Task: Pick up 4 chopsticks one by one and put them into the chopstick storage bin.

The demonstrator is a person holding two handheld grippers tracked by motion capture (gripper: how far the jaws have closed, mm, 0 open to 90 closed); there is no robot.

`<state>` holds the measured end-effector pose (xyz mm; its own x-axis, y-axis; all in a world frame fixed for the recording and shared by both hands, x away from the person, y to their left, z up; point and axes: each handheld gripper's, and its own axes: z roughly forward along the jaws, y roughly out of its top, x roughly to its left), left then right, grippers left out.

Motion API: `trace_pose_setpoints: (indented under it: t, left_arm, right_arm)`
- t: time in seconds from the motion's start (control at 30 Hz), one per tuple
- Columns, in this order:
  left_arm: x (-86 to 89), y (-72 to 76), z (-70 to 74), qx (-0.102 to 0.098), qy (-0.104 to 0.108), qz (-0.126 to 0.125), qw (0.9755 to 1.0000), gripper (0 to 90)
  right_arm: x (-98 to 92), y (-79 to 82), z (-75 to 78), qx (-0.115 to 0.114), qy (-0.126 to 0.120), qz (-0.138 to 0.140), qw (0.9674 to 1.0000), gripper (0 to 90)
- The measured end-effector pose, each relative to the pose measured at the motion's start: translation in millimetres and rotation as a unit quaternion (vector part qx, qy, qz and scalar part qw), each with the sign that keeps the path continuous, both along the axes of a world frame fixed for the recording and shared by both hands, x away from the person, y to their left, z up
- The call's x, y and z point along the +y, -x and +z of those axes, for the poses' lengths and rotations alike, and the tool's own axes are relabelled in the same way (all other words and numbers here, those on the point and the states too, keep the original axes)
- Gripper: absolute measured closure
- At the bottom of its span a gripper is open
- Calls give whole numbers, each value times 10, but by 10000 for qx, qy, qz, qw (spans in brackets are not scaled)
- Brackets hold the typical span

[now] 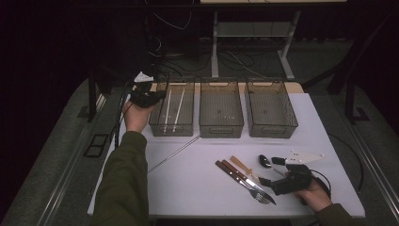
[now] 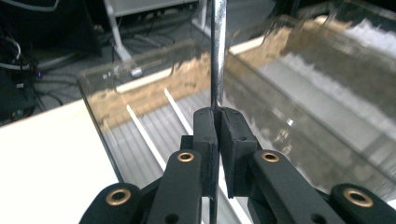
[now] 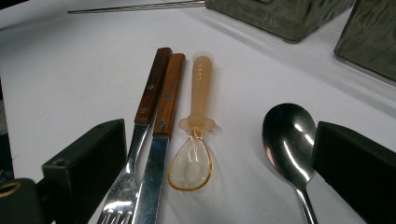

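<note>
Left tongs (image 2: 215,140) clamped on a thin metal rod (image 2: 217,56), rod rising straight up from between the pads, over the near-left corner of the leftmost clear bin (image 1: 171,129). Two white sticks (image 2: 144,135) in that bin, just below and ahead of the tongs. Right tongs (image 3: 219,168) open wide, low over the desk (image 3: 60,70), w/ fork (image 3: 140,135), knife (image 3: 161,140) and amber plastic spoon (image 3: 194,140) lying between the jaws (side by side, handles pointing away); metal spoon (image 3: 287,135) just inside the right-hand jaw.
</note>
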<state>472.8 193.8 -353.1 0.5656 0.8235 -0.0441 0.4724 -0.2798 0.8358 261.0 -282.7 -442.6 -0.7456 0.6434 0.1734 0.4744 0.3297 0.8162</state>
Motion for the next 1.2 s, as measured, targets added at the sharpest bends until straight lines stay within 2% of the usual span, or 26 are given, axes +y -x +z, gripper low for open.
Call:
trace_pose_setpoints:
  t: [0.1,0.13,0.17,0.43,0.6,0.7,0.93,1.07,1.17,1.2]
  left_arm:
    - [-4,-13,-36,64,-40,13,10000,850]
    - [-18,-18,-47,51,10,33,10000,850]
    - [-18,-23,-47,68,-66,28,10000,850]
    - [-120,-114,-141,126,-153,115,9997,848]
    - [-210,-193,-207,263,-281,183,9991,848]
    - [-256,-222,-240,308,-443,222,9983,845]
    - [-281,-235,-291,415,-564,245,9972,843]
    - [-296,-219,-287,393,-563,180,9975,725]
    - [-315,-185,-249,350,-387,45,9986,666]
    - [-324,-166,-227,335,-399,5,9986,646]
  right_arm:
    - [0,-3,-1,-3,11,4,10000,38]
    - [1,-3,-2,-1,12,2,10000,39]
    - [0,-3,-2,-4,15,4,10000,38]
    - [-3,3,4,18,-18,6,10000,39]
    - [-2,5,5,8,-26,13,10000,38]
    - [-1,8,7,1,-35,22,10000,39]
    - [-4,11,12,-8,-31,43,10000,38]
    - [-3,10,12,-6,-15,45,10000,38]
    - [1,9,10,0,-8,45,10000,38]
    - [1,9,10,-4,-6,48,10000,39]
